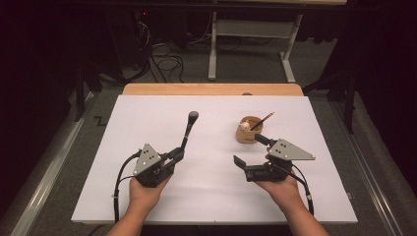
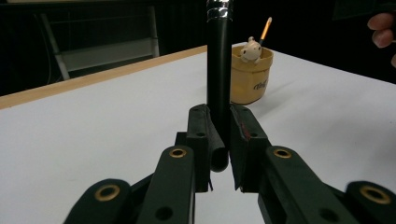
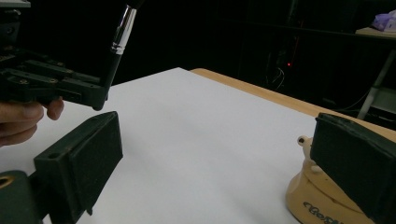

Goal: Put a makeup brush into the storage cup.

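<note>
Left gripper [image 1: 178, 155]: clenched on black brush [image 1: 189, 129] at handle's lower end; brush tilted up and away, bristle head uppermost, clear of white surface [image 1: 206, 196]. In left gripper view, handle [image 2: 218, 84] pinched between both pads. Right gripper [image 1: 250, 151]: released, jaws wide apart, nothing between, just beside tan cup [image 1: 250, 129]. Cup upright on surface, right of centre, containing pencil [image 1: 263, 120] leaning rightward and small pale figure [image 1: 244, 126]. Wooden edge [image 1: 211, 89] along far side of surface.
</note>
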`<action>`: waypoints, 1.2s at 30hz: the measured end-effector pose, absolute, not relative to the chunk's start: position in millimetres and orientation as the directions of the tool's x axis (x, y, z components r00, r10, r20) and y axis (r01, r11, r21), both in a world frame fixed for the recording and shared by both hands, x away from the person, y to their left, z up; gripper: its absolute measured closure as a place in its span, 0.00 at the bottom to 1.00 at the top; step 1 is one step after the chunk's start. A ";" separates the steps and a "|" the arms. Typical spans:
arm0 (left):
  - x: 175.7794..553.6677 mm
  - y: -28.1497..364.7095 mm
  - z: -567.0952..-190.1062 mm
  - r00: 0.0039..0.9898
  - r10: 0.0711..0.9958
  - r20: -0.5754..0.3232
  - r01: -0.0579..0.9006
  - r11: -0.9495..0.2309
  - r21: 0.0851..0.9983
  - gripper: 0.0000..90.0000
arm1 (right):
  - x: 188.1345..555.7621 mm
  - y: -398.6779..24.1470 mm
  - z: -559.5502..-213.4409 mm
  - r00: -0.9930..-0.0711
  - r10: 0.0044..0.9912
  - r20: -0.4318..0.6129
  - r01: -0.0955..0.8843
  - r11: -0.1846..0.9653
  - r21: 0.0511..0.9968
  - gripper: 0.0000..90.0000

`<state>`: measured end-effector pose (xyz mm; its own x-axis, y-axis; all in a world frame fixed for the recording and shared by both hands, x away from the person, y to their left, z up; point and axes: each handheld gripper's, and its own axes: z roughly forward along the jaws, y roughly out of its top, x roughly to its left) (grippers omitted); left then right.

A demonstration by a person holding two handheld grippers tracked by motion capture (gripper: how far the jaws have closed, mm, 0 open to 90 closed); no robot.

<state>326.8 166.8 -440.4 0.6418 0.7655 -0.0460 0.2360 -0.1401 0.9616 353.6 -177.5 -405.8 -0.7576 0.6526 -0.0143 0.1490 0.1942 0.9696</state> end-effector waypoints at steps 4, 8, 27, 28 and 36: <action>328.5 157.4 -441.9 0.658 0.752 -0.050 0.228 -0.135 0.964 0.88 | 355.0 -172.9 -406.1 -0.762 0.648 -0.012 0.148 0.192 0.970 0.04; 328.3 147.4 -445.0 0.677 0.734 -0.049 0.220 -0.139 0.965 0.88 | 355.7 -167.4 -408.2 -0.768 0.640 -0.014 0.142 0.190 0.971 0.03; 320.4 122.6 -459.6 0.737 0.674 -0.057 0.212 -0.151 0.965 0.88 | 351.1 -155.3 -421.1 -0.803 0.593 0.063 0.189 0.153 0.970 0.08; 320.2 121.9 -459.9 0.738 0.672 -0.058 0.212 -0.150 0.966 0.88 | 350.6 -155.2 -421.7 -0.806 0.589 0.067 0.192 0.153 0.969 0.09; 318.3 119.2 -463.2 0.745 0.664 -0.063 0.223 -0.159 0.962 0.88 | 347.2 -154.4 -424.9 -0.807 0.584 0.093 0.209 0.134 0.969 0.13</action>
